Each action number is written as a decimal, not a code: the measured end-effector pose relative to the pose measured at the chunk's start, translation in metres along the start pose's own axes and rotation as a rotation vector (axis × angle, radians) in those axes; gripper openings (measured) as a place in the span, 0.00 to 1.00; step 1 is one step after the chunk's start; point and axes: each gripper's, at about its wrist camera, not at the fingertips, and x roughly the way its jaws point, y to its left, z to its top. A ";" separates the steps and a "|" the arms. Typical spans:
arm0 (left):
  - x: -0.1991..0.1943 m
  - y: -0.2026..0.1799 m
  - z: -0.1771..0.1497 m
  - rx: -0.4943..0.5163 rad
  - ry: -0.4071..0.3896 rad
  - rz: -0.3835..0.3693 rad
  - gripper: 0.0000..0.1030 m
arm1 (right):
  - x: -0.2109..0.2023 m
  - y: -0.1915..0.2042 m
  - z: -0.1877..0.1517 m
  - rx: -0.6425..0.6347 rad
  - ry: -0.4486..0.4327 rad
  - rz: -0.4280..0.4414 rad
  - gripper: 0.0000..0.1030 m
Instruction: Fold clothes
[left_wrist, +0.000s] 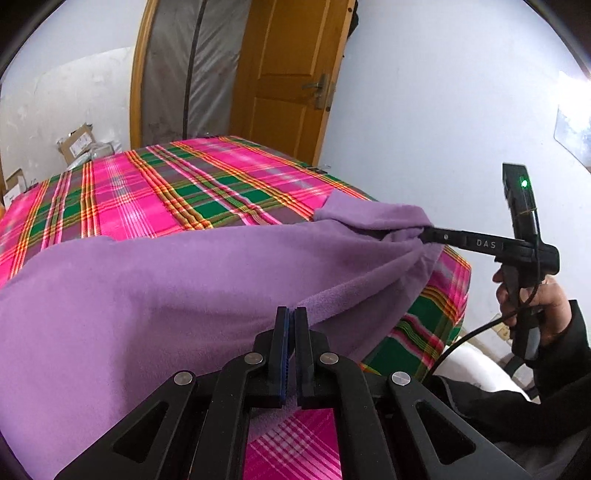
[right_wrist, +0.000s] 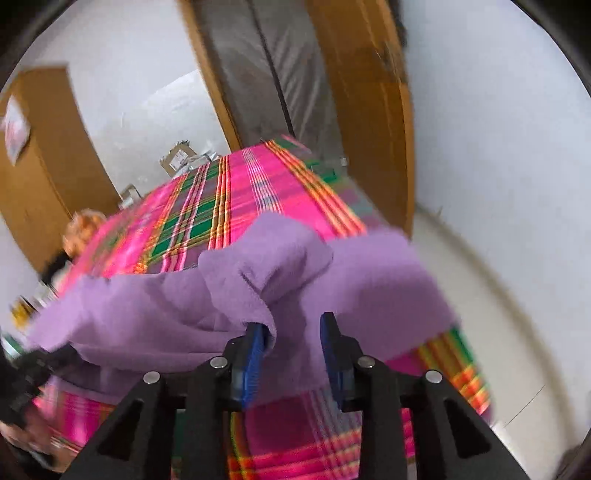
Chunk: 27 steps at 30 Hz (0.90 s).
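Both views are bright and evenly lit, with soft daylight and only faint shadows. In the left wrist view, glare washes out the wall (left_wrist: 576, 110) far to the right of the left gripper (left_wrist: 291, 314), while the picture stays sharp. The right wrist view is motion-blurred, worst toward the edges around the right gripper (right_wrist: 293, 325). Fisheye distortion bends the door frame (left_wrist: 138, 74), and dark vignetting rims the corners.

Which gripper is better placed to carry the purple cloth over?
Left. The left gripper is shut on the near edge of the purple cloth; the right gripper is open, cloth only bunched between its fingers, so it must close first.
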 end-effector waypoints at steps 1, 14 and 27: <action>0.001 0.000 0.000 -0.002 0.003 -0.001 0.02 | -0.002 0.005 0.002 -0.034 -0.009 -0.026 0.31; 0.011 0.003 -0.003 -0.017 0.041 -0.013 0.02 | -0.037 -0.012 0.006 0.083 -0.069 0.124 0.34; 0.014 0.003 -0.007 -0.038 0.045 -0.020 0.02 | 0.003 0.077 0.010 -0.418 -0.046 0.009 0.40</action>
